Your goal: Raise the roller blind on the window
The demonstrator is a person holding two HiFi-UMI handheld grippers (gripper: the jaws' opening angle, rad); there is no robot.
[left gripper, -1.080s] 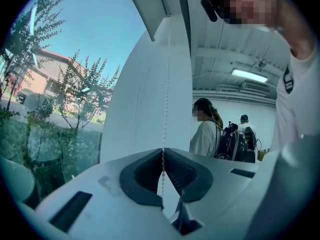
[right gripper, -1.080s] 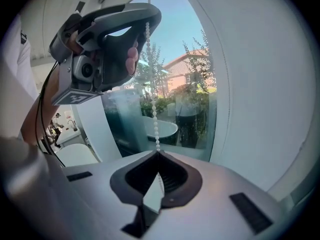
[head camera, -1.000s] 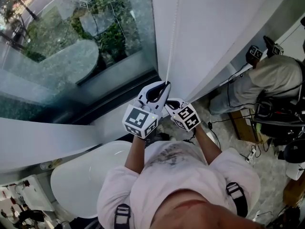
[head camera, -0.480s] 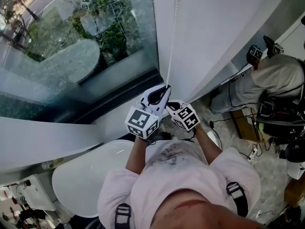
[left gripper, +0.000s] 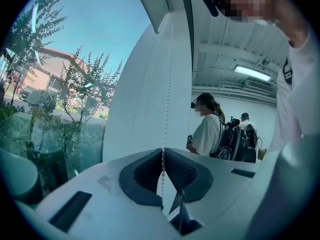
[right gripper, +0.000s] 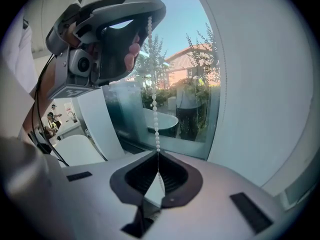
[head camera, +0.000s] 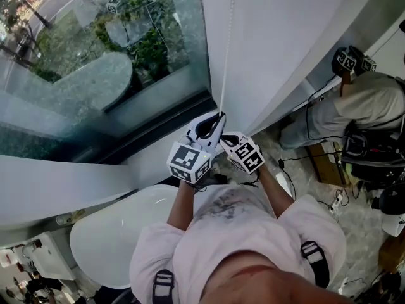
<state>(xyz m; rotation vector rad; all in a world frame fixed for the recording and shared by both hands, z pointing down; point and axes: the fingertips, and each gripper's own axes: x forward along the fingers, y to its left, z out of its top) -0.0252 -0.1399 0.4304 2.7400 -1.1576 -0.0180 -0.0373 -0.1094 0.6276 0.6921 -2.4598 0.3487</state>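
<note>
A white bead chain [head camera: 228, 49] hangs down in front of the white roller blind [head camera: 285, 37], beside the window glass [head camera: 95, 56]. My left gripper [head camera: 219, 120] is shut on the chain, which is pinched at the jaw tips [left gripper: 162, 151] and runs straight up [left gripper: 166, 94]. Just below and to its right, my right gripper [head camera: 225, 138] is also shut on the same chain [right gripper: 154, 99], gripped at its tips [right gripper: 158, 153]. In the right gripper view the left gripper [right gripper: 148, 15] shows above, clamped on the chain.
A white rounded table [head camera: 120, 233] sits under my left arm. A dark window sill [head camera: 158, 132] runs below the glass. At the right another person [head camera: 361, 100] sits among cables, bags and a power strip [head camera: 332, 202] on the floor.
Both grippers have shifted only slightly downward on the chain. The person at the right has moved their head.
</note>
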